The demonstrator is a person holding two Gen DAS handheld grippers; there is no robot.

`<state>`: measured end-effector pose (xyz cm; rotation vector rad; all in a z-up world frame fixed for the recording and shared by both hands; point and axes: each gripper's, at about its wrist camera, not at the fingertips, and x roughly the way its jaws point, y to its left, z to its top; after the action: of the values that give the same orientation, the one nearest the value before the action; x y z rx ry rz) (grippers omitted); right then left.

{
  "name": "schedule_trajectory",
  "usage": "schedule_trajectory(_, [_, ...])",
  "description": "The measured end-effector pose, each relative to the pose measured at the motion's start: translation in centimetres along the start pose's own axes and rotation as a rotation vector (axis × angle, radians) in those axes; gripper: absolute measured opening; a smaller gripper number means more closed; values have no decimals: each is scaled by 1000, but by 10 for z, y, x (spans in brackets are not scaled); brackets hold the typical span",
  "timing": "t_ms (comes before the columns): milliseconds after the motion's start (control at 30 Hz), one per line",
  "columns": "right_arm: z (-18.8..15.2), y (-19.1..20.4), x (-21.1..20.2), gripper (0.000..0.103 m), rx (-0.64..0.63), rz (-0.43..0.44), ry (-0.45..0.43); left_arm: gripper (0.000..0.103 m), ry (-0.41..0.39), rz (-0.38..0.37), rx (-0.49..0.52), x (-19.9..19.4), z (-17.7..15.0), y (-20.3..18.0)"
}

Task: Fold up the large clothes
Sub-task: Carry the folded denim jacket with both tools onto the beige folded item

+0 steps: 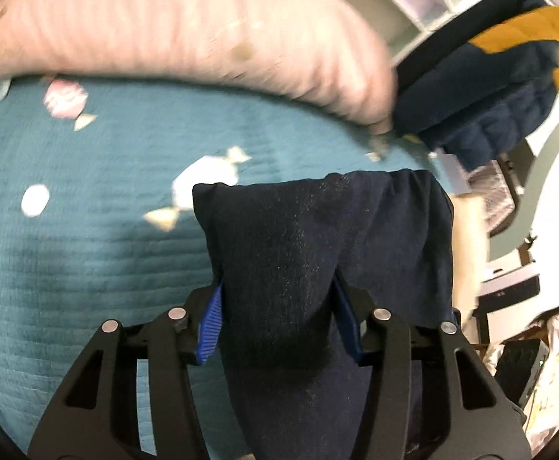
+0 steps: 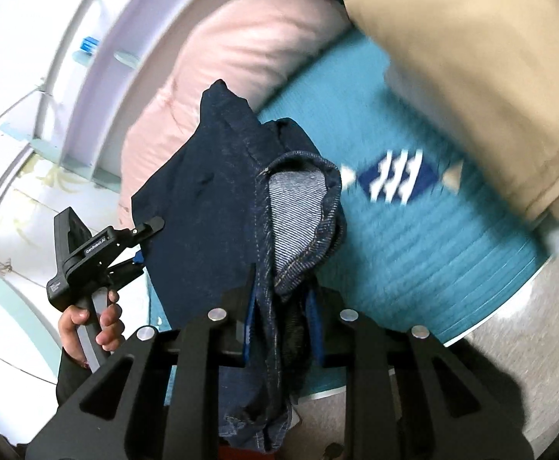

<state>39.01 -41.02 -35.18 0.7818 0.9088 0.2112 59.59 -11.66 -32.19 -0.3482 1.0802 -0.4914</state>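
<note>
A large dark navy denim garment (image 1: 318,245) hangs bunched between both grippers above a teal bedspread (image 1: 87,230). My left gripper (image 1: 279,314) is shut on a thick fold of it, which hides the fingertips. My right gripper (image 2: 281,306) is shut on another bunch of the garment (image 2: 218,191), whose pale inner side and stitched hem show. The left gripper (image 2: 141,245) also shows in the right wrist view, held by a hand at the cloth's left edge.
A pink pillow (image 1: 187,27) lies at the bed's far side. A folded navy and yellow garment (image 1: 490,76) sits beyond it. A beige cushion (image 2: 471,69) lies on the bedspread (image 2: 413,237). White shelving (image 2: 68,57) stands to the left, grey floor (image 2: 509,345) to the right.
</note>
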Motion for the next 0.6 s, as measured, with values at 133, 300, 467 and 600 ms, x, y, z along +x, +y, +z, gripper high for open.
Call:
schedule_trajectory(133, [31,1,-55,21,-45,-13,-81,51,-31,-63,66,-7,16,-59])
schedule_trajectory(300, [70,-11,-125,21,-81,-76,-181,50,-11,-171,168,10,37,-153])
schedule_trajectory(467, [109,-39,-189,21,-73,-135,-252,50,36,-250,236,44,51,-236])
schedule_trajectory(600, [135,-74,-214,21,-21,-150,-257,50,84,-265,269,80,62,-282])
